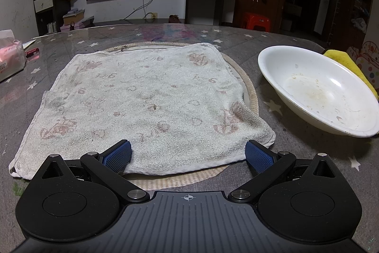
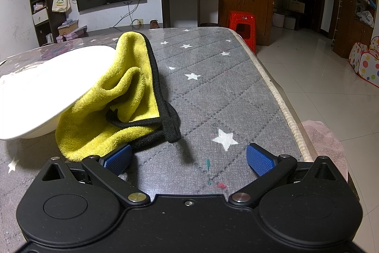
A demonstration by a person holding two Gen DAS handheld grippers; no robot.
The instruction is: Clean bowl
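- White bowl (image 1: 317, 89), food-smeared inside, sits tilted on the grey starred table (image 2: 213, 91), leaning against a yellow cloth (image 2: 113, 96)
- Stained white towel (image 1: 142, 106) lies flat beside it
- Left gripper (image 1: 188, 153) jaws apart at the towel's near edge
- Right gripper (image 2: 189, 157) jaws apart, empty, near the cloth

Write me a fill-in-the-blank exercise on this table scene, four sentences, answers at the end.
1. The white bowl leans on a cloth coloured ____.
2. Inside, the bowl is ____, not clean.
3. The jaws of both the left gripper and the right gripper are ____.
4. The towel is spread ____ on the table.

Answers: yellow; dirty; open; flat
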